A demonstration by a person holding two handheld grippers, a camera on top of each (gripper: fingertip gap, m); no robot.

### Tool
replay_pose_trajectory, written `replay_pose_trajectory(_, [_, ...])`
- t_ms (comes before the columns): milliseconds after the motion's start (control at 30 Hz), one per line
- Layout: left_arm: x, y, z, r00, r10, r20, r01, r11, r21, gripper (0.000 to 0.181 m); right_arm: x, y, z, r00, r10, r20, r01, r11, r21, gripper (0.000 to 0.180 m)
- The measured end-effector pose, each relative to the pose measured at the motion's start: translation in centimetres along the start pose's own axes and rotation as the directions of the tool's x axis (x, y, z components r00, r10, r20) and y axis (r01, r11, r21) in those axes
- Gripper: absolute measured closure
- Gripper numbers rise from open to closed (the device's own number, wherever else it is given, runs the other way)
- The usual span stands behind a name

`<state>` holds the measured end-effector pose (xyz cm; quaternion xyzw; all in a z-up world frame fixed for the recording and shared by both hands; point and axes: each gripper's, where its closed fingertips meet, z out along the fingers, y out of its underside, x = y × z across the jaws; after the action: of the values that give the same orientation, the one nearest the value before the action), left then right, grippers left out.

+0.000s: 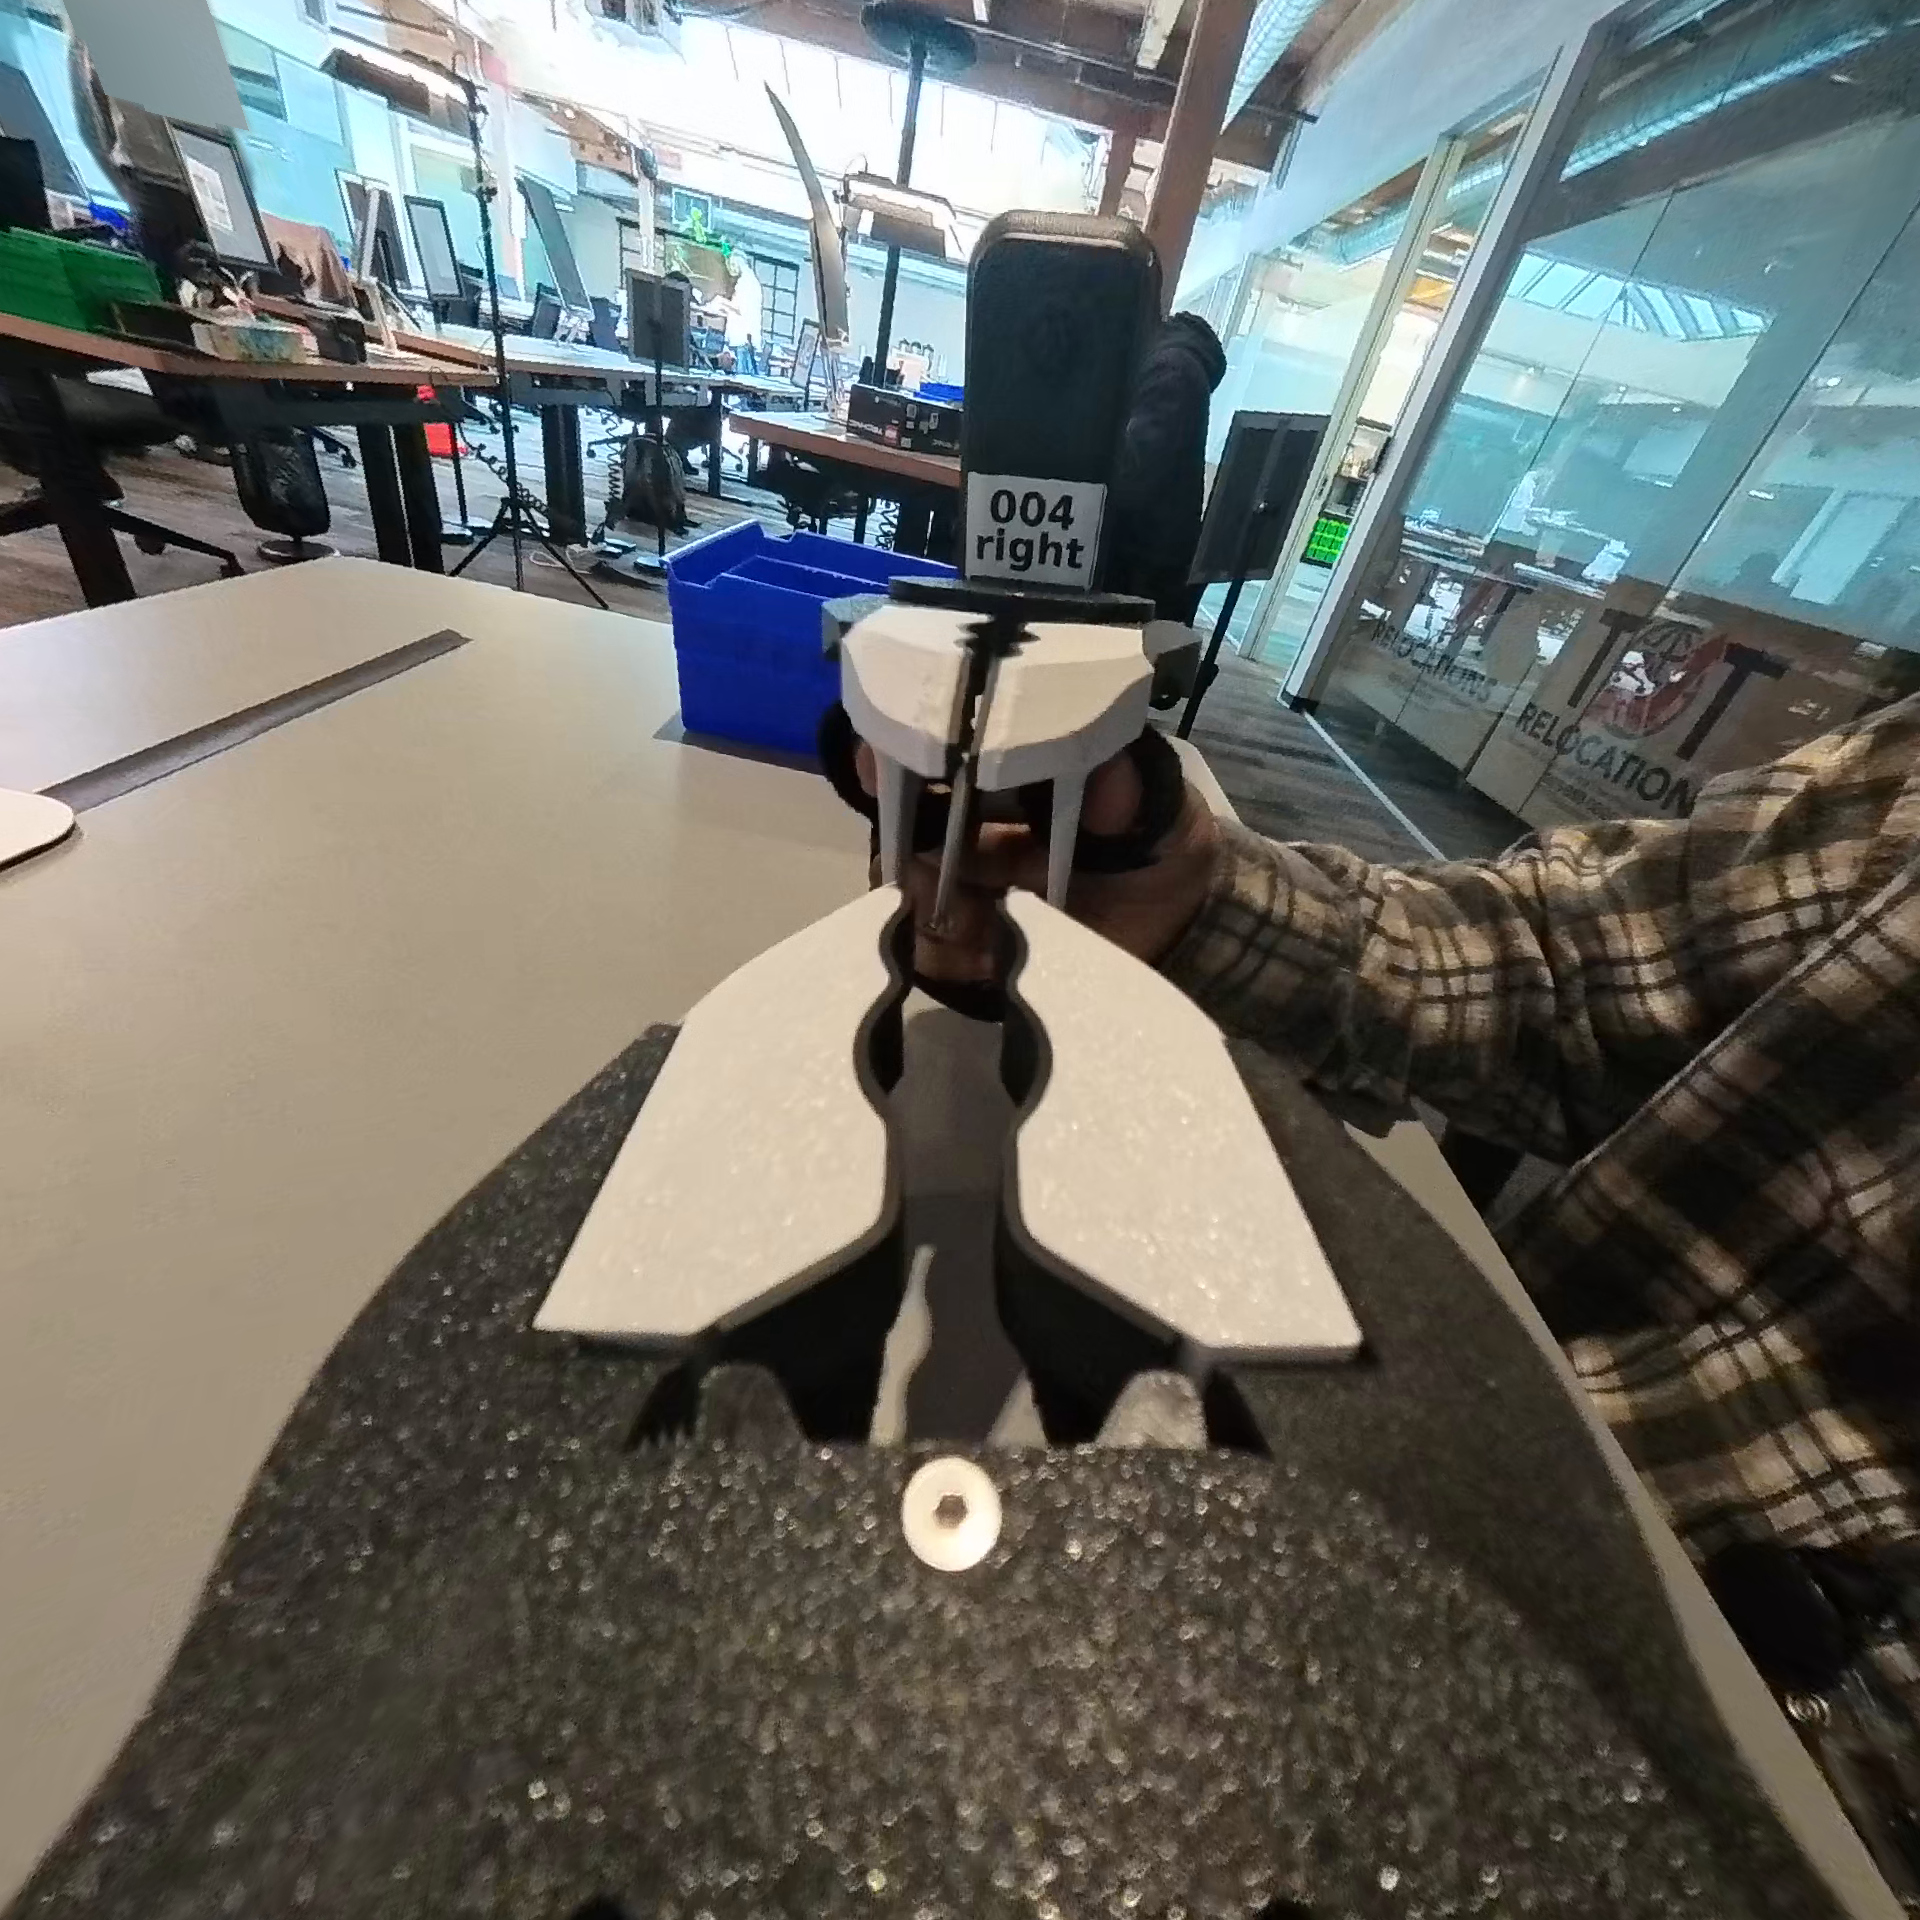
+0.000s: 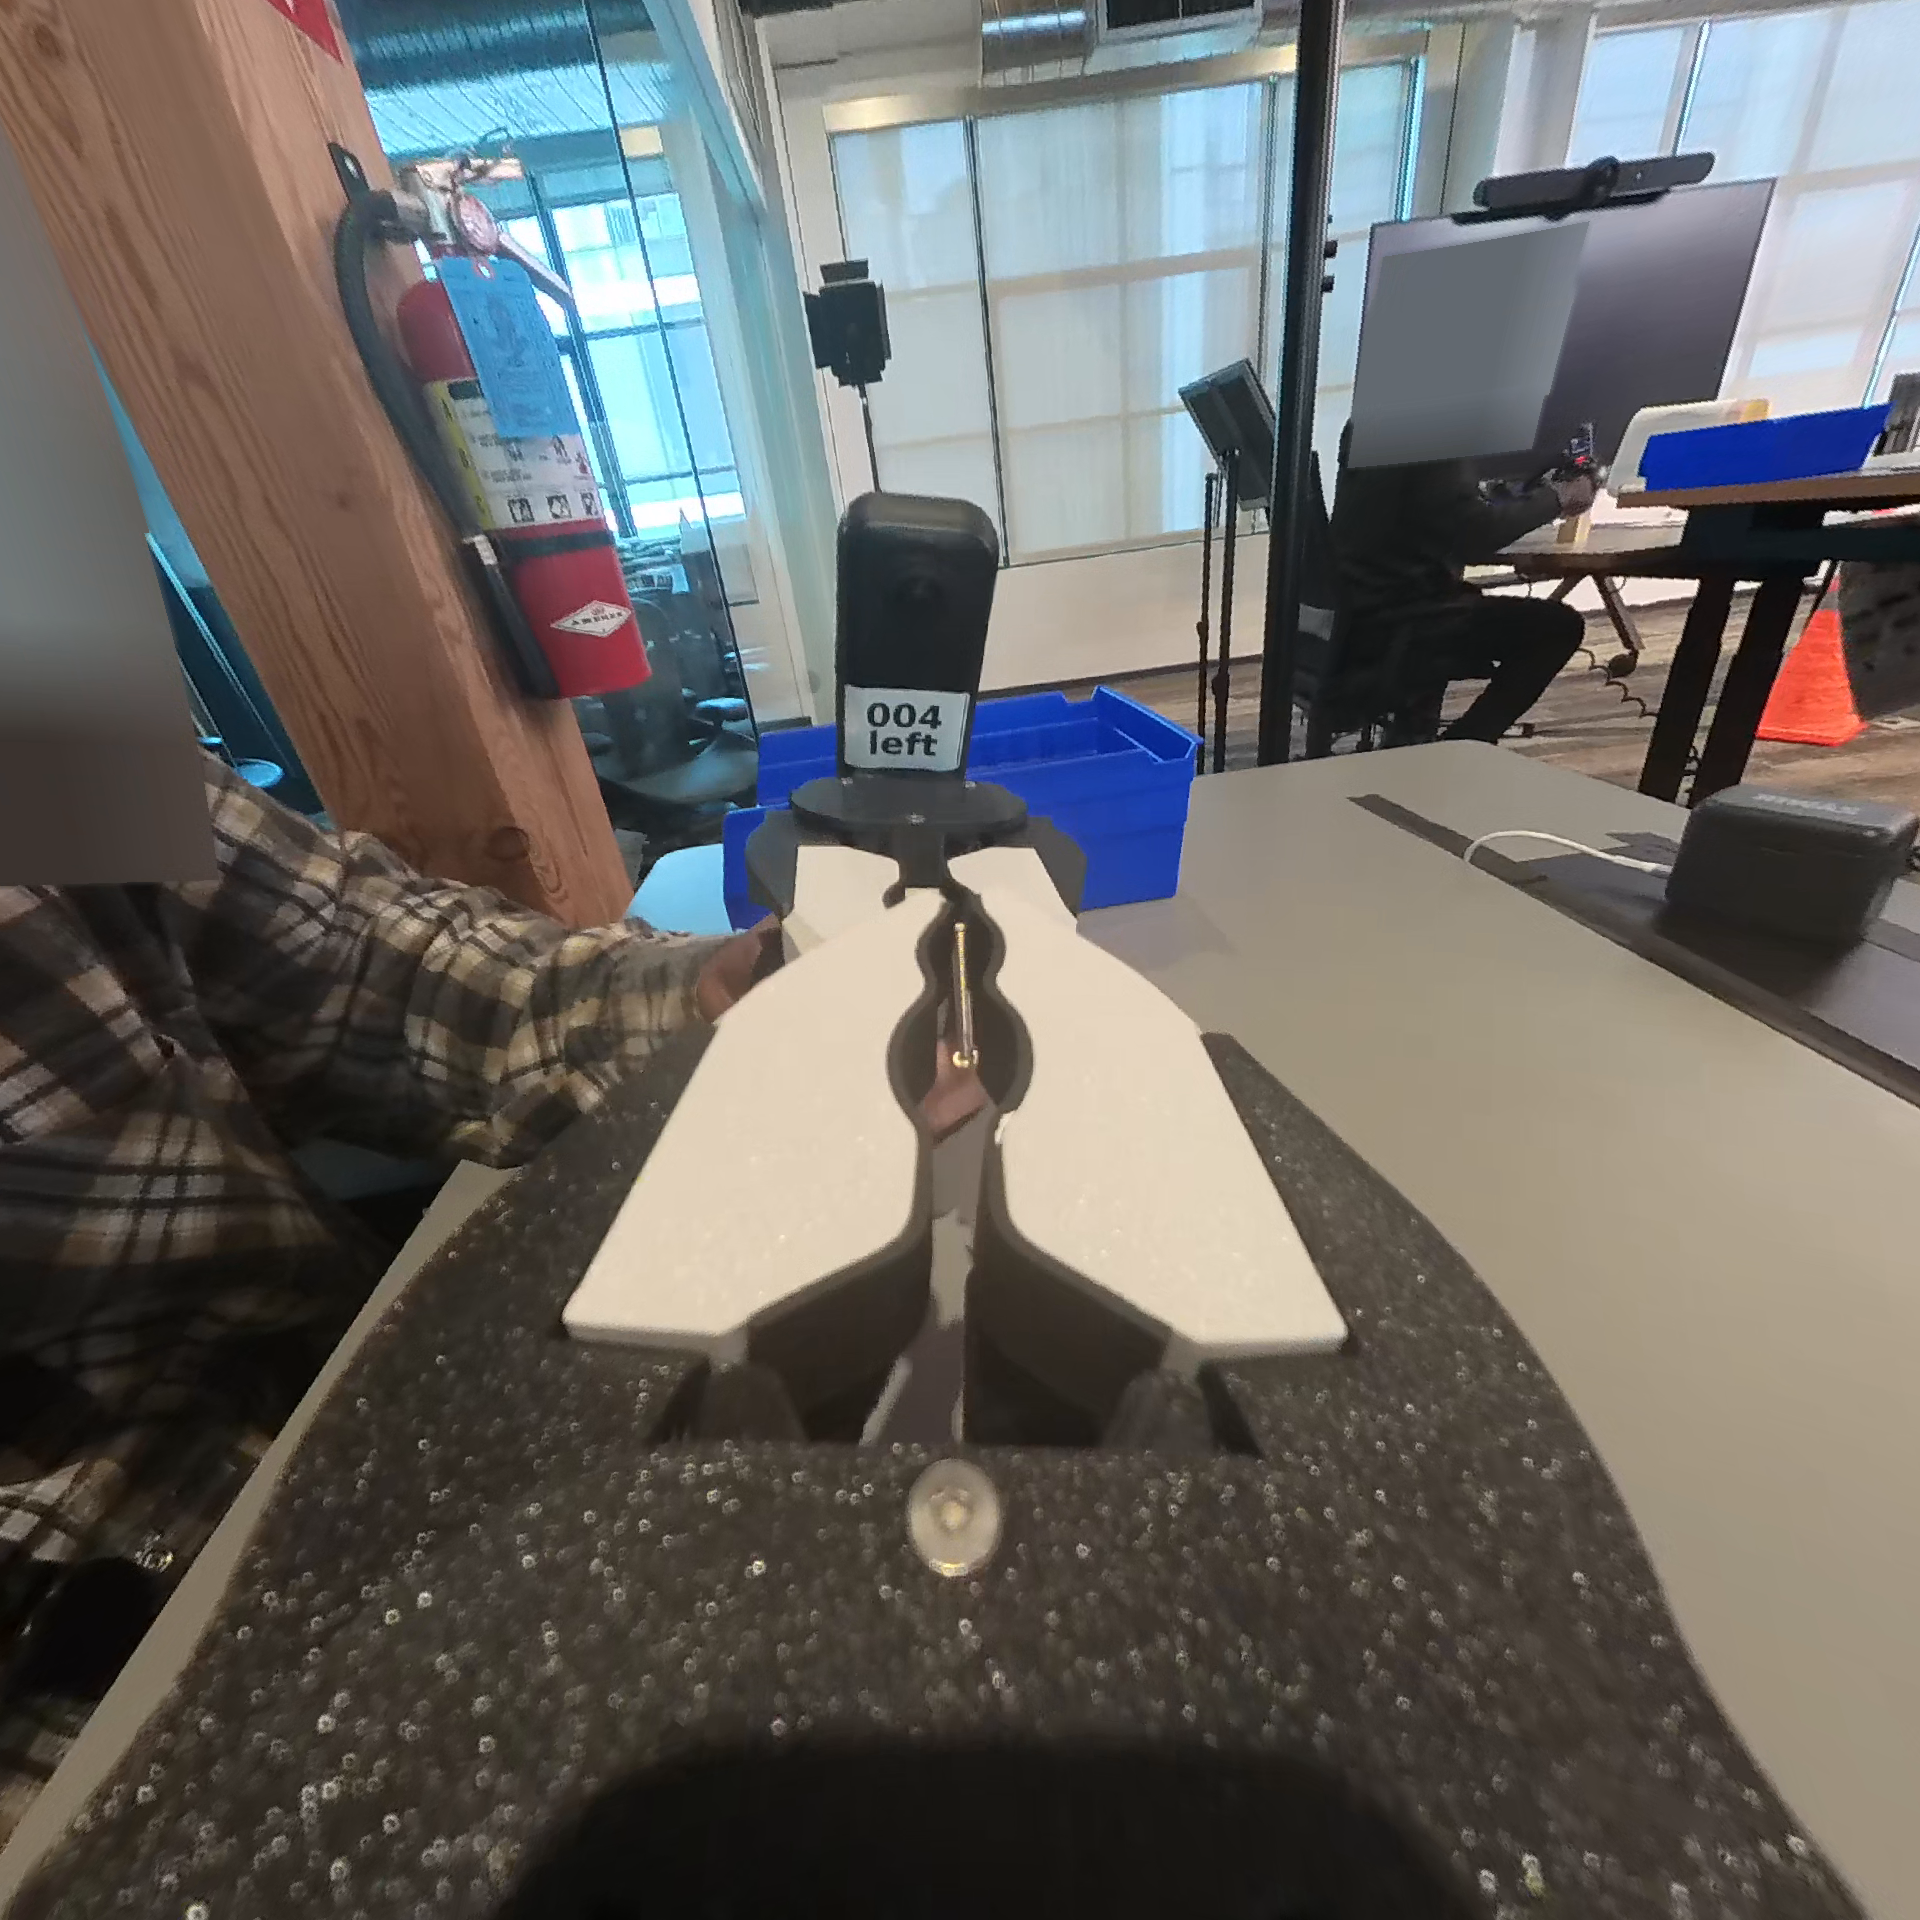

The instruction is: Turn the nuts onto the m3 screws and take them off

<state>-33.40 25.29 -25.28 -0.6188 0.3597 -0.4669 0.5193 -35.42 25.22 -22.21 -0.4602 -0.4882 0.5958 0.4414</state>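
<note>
Two grippers face each other above the grey table (image 1: 312, 935): my left view shows the right gripper (image 1: 971, 769) clenched on a thin screw (image 1: 956, 842), while my right view shows that screw (image 2: 962, 992) reaching my left gripper (image 2: 940, 914), whose grasp I cannot tell.

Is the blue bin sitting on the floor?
No, the blue bin sits on the grey table, near its far edge.

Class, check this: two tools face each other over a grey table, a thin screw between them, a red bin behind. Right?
Not quite: the bin is blue, not red, as the right wrist view shows. The rest stands.
</note>
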Motion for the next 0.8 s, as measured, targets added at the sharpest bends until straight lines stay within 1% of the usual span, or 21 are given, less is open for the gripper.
replay_pose_trajectory(267, [0.0,0.2,0.0,1.0,0.004,0.002,-0.004,1.0,-0.009,0.176,-0.1,0.2,0.2,1.0,0.011,0.005,-0.011,1.0,-0.013,0.179])
replay_pose_trajectory(467, [0.2,0.3,0.1,1.0,-0.014,-0.014,0.014,1.0,-0.006,0.176,0.0,0.3,0.3,1.0,0.013,0.0,-0.013,1.0,-0.015,0.178])
replay_pose_trajectory(567, [0.0,0.1,-0.1,0.999,-0.039,-0.02,0.039,0.999,0.019,0.177,0.4,0.2,0.1,1.0,0.027,-0.006,-0.027,1.0,0.005,0.178])
replay_pose_trajectory(600, [-0.2,-0.1,-0.4,0.999,-0.044,-0.013,0.045,0.999,0.029,0.177,0.6,0.1,-0.2,0.999,0.03,-0.011,-0.03,1.0,0.009,0.176])
replay_pose_trajectory(633, [-0.6,-0.2,-0.7,0.999,-0.044,0.001,0.044,0.998,0.034,0.177,1.0,0.0,-0.5,0.999,0.022,-0.033,-0.022,1.0,0.005,0.171])
replay_pose_trajectory(667, [-1.1,-0.2,-1.1,0.999,-0.038,0.026,0.037,0.999,0.034,0.177,1.7,0.1,-1.2,0.998,-0.002,-0.07,0.001,1.0,-0.015,0.168])
replay_pose_trajectory(733, [-2.3,-0.2,-2.1,0.997,-0.02,0.08,0.018,0.999,0.028,0.177,3.3,0.8,-3.1,0.984,-0.065,-0.164,0.047,0.993,-0.111,0.167])
replay_pose_trajectory(800, [-3.2,-0.3,-2.9,0.993,-0.023,0.113,0.019,0.999,0.033,0.177,4.7,2.9,-5.2,0.968,-0.119,-0.221,0.05,0.954,-0.297,0.168])
